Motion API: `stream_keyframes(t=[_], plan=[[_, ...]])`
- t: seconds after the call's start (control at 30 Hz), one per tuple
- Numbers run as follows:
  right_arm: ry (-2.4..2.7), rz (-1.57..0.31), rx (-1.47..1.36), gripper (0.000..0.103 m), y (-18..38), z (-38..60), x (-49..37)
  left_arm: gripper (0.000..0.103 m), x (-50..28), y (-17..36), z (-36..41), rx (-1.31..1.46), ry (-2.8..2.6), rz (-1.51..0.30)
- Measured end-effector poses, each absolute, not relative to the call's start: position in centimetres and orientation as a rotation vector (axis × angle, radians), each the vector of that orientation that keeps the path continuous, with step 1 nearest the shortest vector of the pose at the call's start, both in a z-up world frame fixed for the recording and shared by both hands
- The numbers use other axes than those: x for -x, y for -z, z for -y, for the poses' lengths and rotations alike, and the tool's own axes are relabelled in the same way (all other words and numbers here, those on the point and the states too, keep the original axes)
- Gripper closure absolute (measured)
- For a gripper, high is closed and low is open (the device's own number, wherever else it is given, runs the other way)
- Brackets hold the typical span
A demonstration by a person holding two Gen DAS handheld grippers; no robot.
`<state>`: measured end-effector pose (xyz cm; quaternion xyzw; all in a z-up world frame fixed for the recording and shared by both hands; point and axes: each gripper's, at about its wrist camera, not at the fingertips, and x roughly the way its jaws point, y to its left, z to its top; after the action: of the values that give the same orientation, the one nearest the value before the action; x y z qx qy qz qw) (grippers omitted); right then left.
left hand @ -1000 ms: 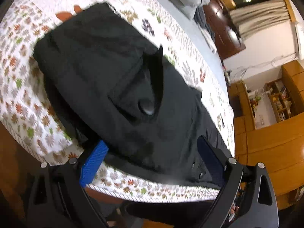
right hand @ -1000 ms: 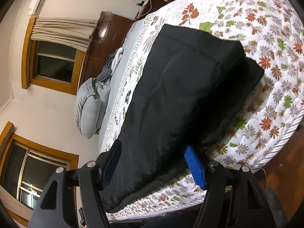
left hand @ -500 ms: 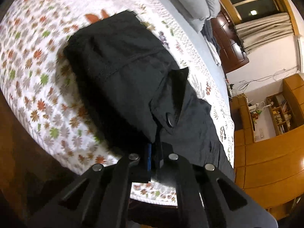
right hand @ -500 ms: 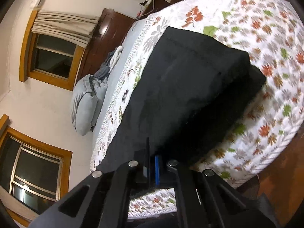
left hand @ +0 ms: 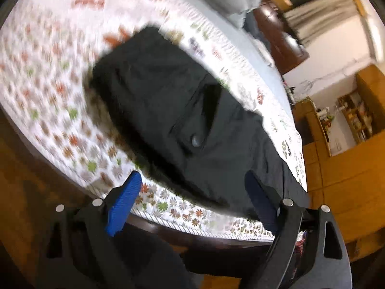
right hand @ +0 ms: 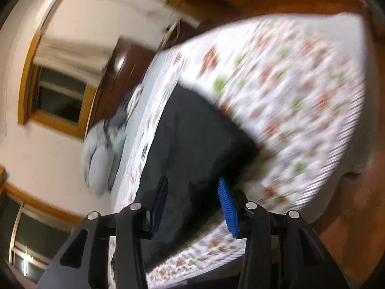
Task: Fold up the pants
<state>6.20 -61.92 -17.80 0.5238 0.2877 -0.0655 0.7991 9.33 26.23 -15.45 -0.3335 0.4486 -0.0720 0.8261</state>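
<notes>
The black pants [left hand: 173, 110] lie folded on the floral bedspread [left hand: 48, 77], back pocket with a button facing up. They also show in the right wrist view [right hand: 192, 149]. My left gripper [left hand: 192, 202] is open, its blue pads on either side of the pants' near edge, holding nothing. My right gripper [right hand: 192, 204] is open too, its pads astride the near end of the pants at the bed's edge. Both views are blurred by motion.
A grey pillow [right hand: 101, 154] lies at the head of the bed. A dark wooden headboard [left hand: 284, 36] and curtained window stand behind. Wooden shelves [left hand: 356, 120] are at the right. The wooden floor [right hand: 349, 228] lies below the bed edge.
Both grippers were shut on the pants' edge half a second ago; now both have opened, let go and pulled back a little. The pants lie flat on the bed.
</notes>
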Motion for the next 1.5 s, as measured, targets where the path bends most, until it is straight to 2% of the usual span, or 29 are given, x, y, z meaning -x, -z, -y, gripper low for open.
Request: stream_keyframes(t=[0.07, 0.2, 0.3, 0.33, 0.37, 0.4, 0.43, 0.47, 0.53, 0.57, 0.6, 0.63, 0.67, 0.73, 0.77, 0.8, 0.87, 1.07, 1.17, 1.23, 1.3, 1.37, 1.43, 1.5], plan=[[0.135, -0.597, -1.084, 0.064, 16.6, 61.5, -6.0, 0.016, -9.2, 12.9, -26.3, 0.612, 0.151, -0.875], [0.062, -0.618, -1.009, 0.064, 15.9, 59.2, -8.8, 0.013, -11.3, 10.3, -25.5, 0.516, 0.181, -0.783], [0.063, -0.678, -0.992, 0.064, 17.6, 59.0, -11.3, 0.014, -15.1, 11.7, -25.4, 0.501, 0.168, -0.834], [0.075, -0.696, -0.995, 0.067, 18.2, 59.2, -11.8, 0.015, -16.3, 12.7, -25.5, 0.477, 0.129, -0.869], [0.090, -0.710, -0.995, 0.075, 18.8, 59.5, -12.2, 0.017, -17.3, 13.9, -26.0, 0.456, 0.097, -0.914], [0.107, -0.729, -0.992, 0.087, 19.4, 59.9, -12.5, 0.029, -18.1, 15.0, -26.4, 0.447, 0.057, -0.948], [0.119, -0.746, -0.995, 0.092, 20.0, 60.4, -12.6, 0.045, -18.6, 16.2, -27.1, 0.448, 0.017, -0.985], [0.114, -0.759, -1.012, 0.101, 20.5, 60.8, -12.6, 0.054, -19.2, 17.4, -27.9, 0.467, -0.005, -1.016], [0.107, -0.780, -1.021, 0.103, 20.8, 61.3, -12.5, 0.088, -19.2, 19.1, -29.9, 0.528, -0.042, -1.025], [0.108, -0.788, -1.006, 0.103, 20.7, 61.2, -12.4, 0.095, -19.1, 19.4, -30.5, 0.558, -0.061, -1.027], [0.110, -0.795, -0.992, 0.102, 20.1, 61.1, -12.4, 0.096, -18.9, 19.3, -31.0, 0.585, -0.063, -1.029], [0.101, -0.783, -0.993, 0.097, 19.4, 61.1, -12.5, 0.094, -18.7, 18.9, -31.2, 0.596, -0.045, -1.024], [0.079, -0.748, -1.003, 0.097, 18.2, 60.9, -13.1, 0.077, -18.5, 18.5, -31.2, 0.601, -0.015, -1.010], [0.054, -0.698, -1.010, 0.093, 16.5, 60.8, -14.2, 0.016, -17.7, 16.6, -30.5, 0.587, 0.077, -0.938], [0.048, -0.689, -1.010, 0.084, 15.9, 60.8, -14.9, 0.010, -17.2, 15.5, -30.1, 0.551, 0.082, -0.885], [0.039, -0.685, -1.013, 0.077, 15.5, 60.9, -16.2, 0.009, -16.8, 14.2, -29.5, 0.493, 0.077, -0.822], [0.034, -0.699, -1.022, 0.074, 15.3, 61.3, -18.6, 0.009, -16.9, 13.1, -28.8, 0.427, 0.074, -0.793], [0.121, -0.805, -1.074, 0.075, 17.6, 64.1, -25.2, 0.009, -20.1, 16.6, -29.1, 0.432, -0.020, -0.973], [0.152, -0.894, -1.075, 0.085, 19.4, 65.7, -25.6, 0.004, -20.7, 18.0, -29.2, 0.423, -0.035, -0.992], [0.131, -0.849, -1.083, 0.082, 18.3, 66.6, -24.0, 0.003, -20.8, 18.5, -29.1, 0.416, -0.043, -0.997], [0.088, -0.741, -1.109, 0.051, 16.9, 67.4, -19.9, 0.003, -20.9, 18.7, -29.4, 0.421, -0.045, -0.994], [0.104, -0.685, -1.105, 0.041, 16.3, 67.7, -16.1, 0.003, -20.8, 18.8, -30.0, 0.452, -0.038, -0.982], [0.129, -0.645, -1.136, 0.039, 17.3, 67.8, -10.8, 0.003, -20.5, 18.8, -30.4, 0.482, -0.031, -0.966], [0.146, -0.610, -1.189, 0.029, 18.8, 67.6, -7.1, 0.003, -20.4, 18.7, -30.2, 0.469, -0.031, -0.966]])
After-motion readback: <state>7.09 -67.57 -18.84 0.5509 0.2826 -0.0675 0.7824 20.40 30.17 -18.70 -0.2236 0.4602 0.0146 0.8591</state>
